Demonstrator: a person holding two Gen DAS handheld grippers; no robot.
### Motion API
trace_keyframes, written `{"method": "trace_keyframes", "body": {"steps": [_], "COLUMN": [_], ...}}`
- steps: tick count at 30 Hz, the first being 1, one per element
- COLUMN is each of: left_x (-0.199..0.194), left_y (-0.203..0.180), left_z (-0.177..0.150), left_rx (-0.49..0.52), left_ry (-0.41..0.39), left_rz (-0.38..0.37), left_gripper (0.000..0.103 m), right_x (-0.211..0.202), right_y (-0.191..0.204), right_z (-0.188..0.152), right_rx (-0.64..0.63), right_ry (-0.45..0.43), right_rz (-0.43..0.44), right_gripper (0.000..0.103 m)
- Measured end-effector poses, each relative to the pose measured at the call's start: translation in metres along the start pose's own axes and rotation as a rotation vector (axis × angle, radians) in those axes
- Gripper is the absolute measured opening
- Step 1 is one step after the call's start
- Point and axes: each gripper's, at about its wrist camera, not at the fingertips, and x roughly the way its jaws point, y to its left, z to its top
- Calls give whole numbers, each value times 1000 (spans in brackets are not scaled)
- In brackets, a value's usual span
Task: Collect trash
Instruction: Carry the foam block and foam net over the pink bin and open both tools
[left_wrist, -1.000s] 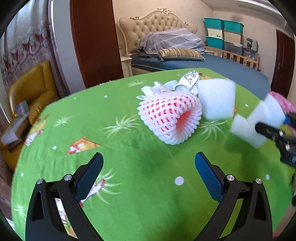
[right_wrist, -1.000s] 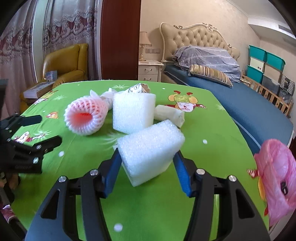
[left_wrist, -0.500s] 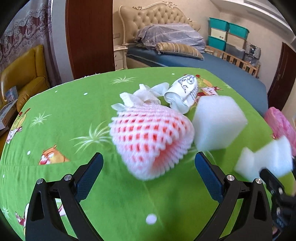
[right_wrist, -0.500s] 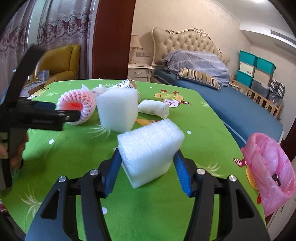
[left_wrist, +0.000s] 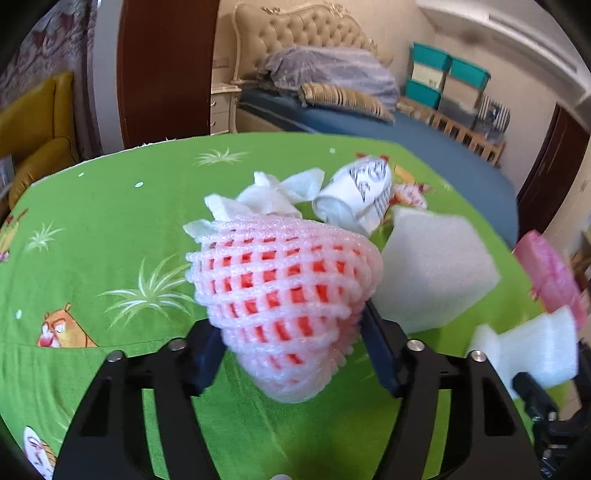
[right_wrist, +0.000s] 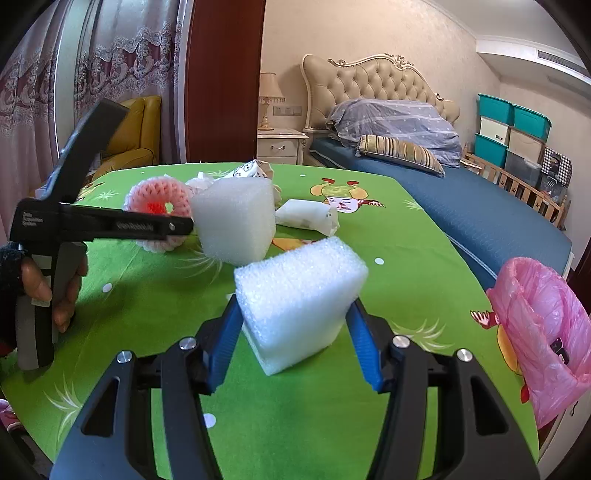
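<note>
Two items in hand: our left gripper (left_wrist: 291, 354) has its jaws closed around the pink foam net (left_wrist: 284, 295) on the green table (left_wrist: 110, 229); our right gripper (right_wrist: 291, 343) clamps a white foam block (right_wrist: 299, 295). Next, we judge: carry both to the pink bag (right_wrist: 543, 332) at the table's edge.

left tongs (left_wrist: 291, 347): closed round a load | right tongs (right_wrist: 295, 339): clamped, level, pointing forward
</note>
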Motion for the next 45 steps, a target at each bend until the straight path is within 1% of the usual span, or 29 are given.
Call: {"method": "trace_keyframes", "body": {"steps": [3,6,11,16,20,27,39,45], "left_x": [-5,-13,-23,-38,-51,-65,-72,-80], "left_y": [5,4,-3,-11,-22,-31,-31,-31], "left_z": [-2,-7,-15,-30,-40,-55,-57,-59], "left_rx": [-24,-20,17,56,111,160,177,185], "left_ry": [-22,-42,-60,-70,-97,-124,-149,-185], "left_rz": [-12,-8,9,24,43,49,55,72], "left_gripper": [58,58,58,58,58,58,59,59], "right_x": [-1,-1,0,0,1,1,1,-1], "right_y": [2,3,3,4,5,5,6,7], "right_z": [0,0,0,1,1,2,3,3], "right_rx": [-9,-13,-14,-16,-17,-19,-22,-27], "right_ry": [-3,-4,-4,-4,-7,-9,-13,-31], "right_rz": [-6,-8,-8,-10,-12,-16,-18,-29], "right_gripper": [55,55,55,55,55,55,55,55]}}
